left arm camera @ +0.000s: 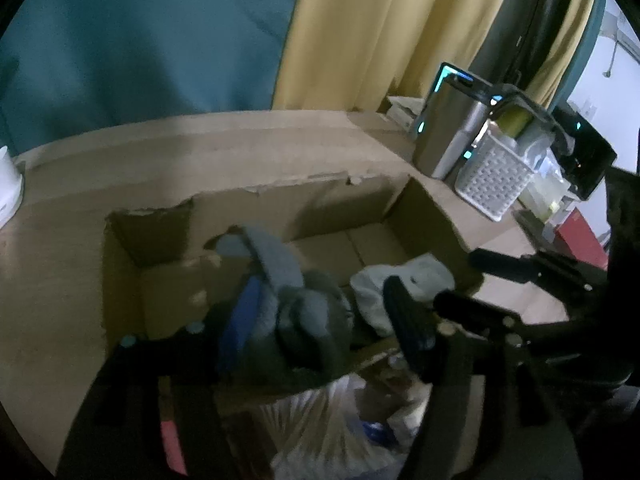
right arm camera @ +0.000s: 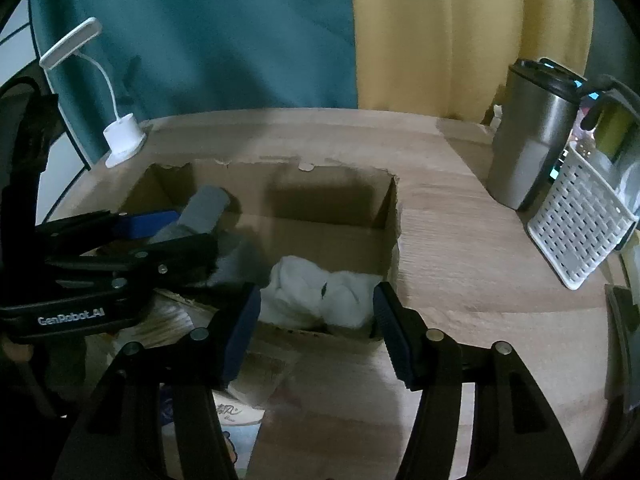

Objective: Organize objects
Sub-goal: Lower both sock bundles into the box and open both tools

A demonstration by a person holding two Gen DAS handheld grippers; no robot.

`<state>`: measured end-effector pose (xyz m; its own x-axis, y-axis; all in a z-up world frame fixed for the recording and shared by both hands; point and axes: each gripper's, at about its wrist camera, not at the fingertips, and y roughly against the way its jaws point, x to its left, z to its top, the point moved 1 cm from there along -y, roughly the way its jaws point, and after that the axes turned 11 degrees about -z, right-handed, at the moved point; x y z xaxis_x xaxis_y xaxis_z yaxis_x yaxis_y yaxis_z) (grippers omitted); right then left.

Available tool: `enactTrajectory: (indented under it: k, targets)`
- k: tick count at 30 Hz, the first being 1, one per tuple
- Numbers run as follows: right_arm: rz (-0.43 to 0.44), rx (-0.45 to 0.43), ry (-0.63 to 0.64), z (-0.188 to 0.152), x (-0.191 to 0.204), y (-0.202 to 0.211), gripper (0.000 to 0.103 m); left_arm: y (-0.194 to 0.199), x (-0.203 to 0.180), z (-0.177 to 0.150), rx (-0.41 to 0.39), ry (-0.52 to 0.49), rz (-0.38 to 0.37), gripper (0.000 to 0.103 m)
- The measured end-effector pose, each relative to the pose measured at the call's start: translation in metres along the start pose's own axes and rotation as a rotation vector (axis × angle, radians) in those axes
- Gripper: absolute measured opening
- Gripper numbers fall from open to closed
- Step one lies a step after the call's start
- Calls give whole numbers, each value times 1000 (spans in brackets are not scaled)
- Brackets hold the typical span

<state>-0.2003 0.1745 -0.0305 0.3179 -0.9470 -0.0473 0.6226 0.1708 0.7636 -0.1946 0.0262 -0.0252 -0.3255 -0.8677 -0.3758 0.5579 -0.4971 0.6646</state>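
Note:
An open cardboard box [right arm camera: 392, 216] sits on the wooden desk; it also shows in the left wrist view [left arm camera: 424, 216]. My left gripper [left arm camera: 316, 316] is shut on a bundle of grey socks [left arm camera: 308, 320] and holds it over the box's left part; from the right wrist view the left gripper [right arm camera: 176, 232] and the grey socks [right arm camera: 206, 208] sit at the left. A white sock bundle [right arm camera: 320, 294] lies in the box's near right corner, also in the left wrist view [left arm camera: 400, 284]. My right gripper [right arm camera: 316, 320] is open, its fingers on either side of the white bundle, just above the box's near wall.
A steel tumbler [right arm camera: 532, 140] and a white perforated basket [right arm camera: 580, 220] stand on the desk at the right. A white desk lamp [right arm camera: 120, 136] stands at the back left. A plastic bag [left arm camera: 328, 424] and papers lie below the desk's front edge. Curtains hang behind.

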Motion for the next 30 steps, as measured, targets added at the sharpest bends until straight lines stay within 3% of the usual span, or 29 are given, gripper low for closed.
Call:
enactTrajectory:
  k: [2,5,15,30]
  targets:
    - [13,-6,-4,0,1,2,73,4,-1,0,-9,0,-4,67]
    - [9,-17,1,-1,2,7,76,8,-2,-1,-15,-3,-1,67]
    - [-1,-29,-23,-6,-2,16,76,20,3,-8,-20,-4,42,67]
    - [-8,-18,-53,-11,-11,14,76,-20,26,-13,86,27,116,68]
